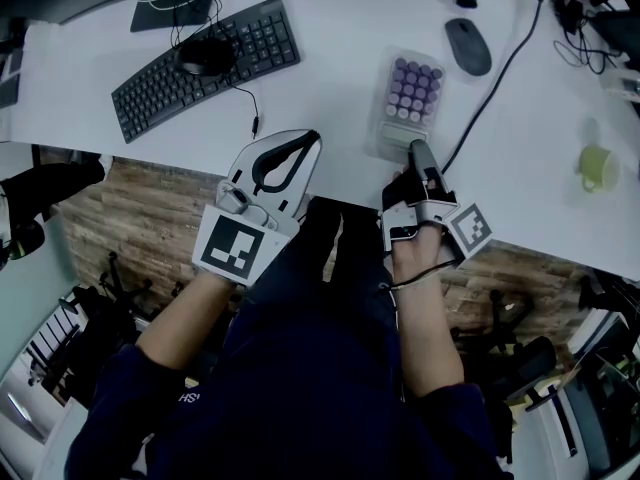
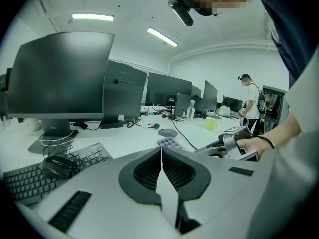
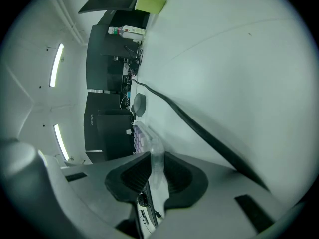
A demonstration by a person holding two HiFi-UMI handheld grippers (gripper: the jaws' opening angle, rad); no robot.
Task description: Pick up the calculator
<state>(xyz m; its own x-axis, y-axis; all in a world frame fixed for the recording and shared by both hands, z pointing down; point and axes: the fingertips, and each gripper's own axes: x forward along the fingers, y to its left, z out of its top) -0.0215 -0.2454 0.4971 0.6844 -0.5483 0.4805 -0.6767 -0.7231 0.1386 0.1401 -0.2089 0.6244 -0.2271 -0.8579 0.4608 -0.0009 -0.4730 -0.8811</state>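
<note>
The calculator [image 1: 410, 98] has purple keys and a clear, pale casing, and lies on the white desk [image 1: 340, 28] near its front edge. My right gripper [image 1: 417, 149] is shut on the calculator's near edge. In the right gripper view the translucent edge of the calculator [image 3: 141, 136] is pinched between the dark pads [image 3: 130, 177] of the right gripper [image 3: 152, 157]. My left gripper [image 1: 311, 139] hovers at the desk's front edge, left of the calculator, shut and holding nothing. From the left gripper [image 2: 161, 150] the calculator [image 2: 168, 142] shows just beyond its tips.
A black keyboard [image 1: 160, 83] with a black mouse [image 1: 205, 56] on it lies at the left. A grey mouse [image 1: 468, 46] and a black cable [image 1: 497, 76] lie right of the calculator. A green cup [image 1: 598, 166] stands far right. Monitors [image 2: 60, 78] line the back.
</note>
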